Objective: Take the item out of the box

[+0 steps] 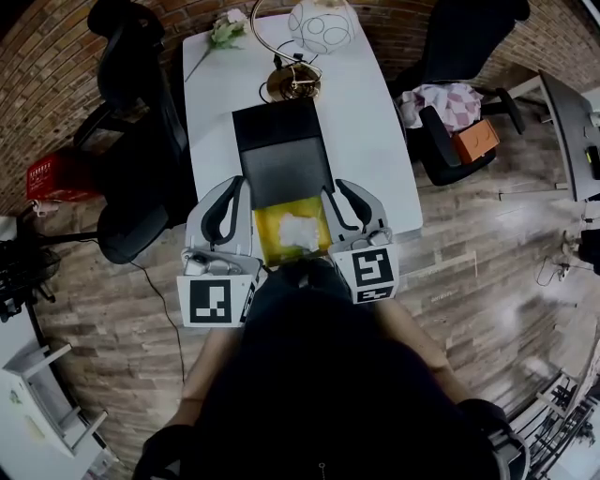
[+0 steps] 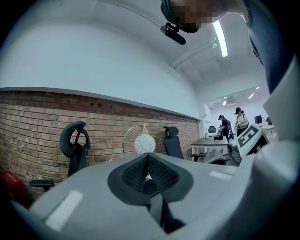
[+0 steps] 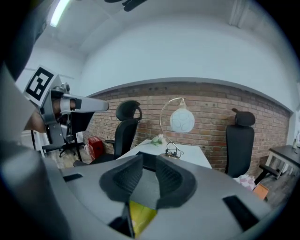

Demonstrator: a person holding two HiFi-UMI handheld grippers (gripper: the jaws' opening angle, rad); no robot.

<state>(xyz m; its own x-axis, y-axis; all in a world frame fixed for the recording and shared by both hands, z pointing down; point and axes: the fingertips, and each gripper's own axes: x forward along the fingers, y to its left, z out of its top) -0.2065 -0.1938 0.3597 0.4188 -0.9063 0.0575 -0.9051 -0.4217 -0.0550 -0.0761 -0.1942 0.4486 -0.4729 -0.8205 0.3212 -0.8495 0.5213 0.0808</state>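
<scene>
An open box (image 1: 281,178) lies on the white table (image 1: 375,141), its black lid folded back toward the lamp. Its yellow inside (image 1: 269,234) holds a white item (image 1: 300,232). My left gripper (image 1: 239,185) stands just left of the box, and in the left gripper view (image 2: 148,157) its pad tips meet with nothing held. My right gripper (image 1: 339,186) stands just right of the box. In the right gripper view (image 3: 149,163) its pads stand a little apart, with the grey lid seen between them and a yellow patch (image 3: 140,216) lower down.
A globe lamp (image 1: 319,23) with a brass base and a flower (image 1: 225,28) stand at the table's far end. Black office chairs (image 1: 131,56) flank the table on both sides. A red crate (image 1: 52,178) sits on the floor at the left. People stand far off in the left gripper view.
</scene>
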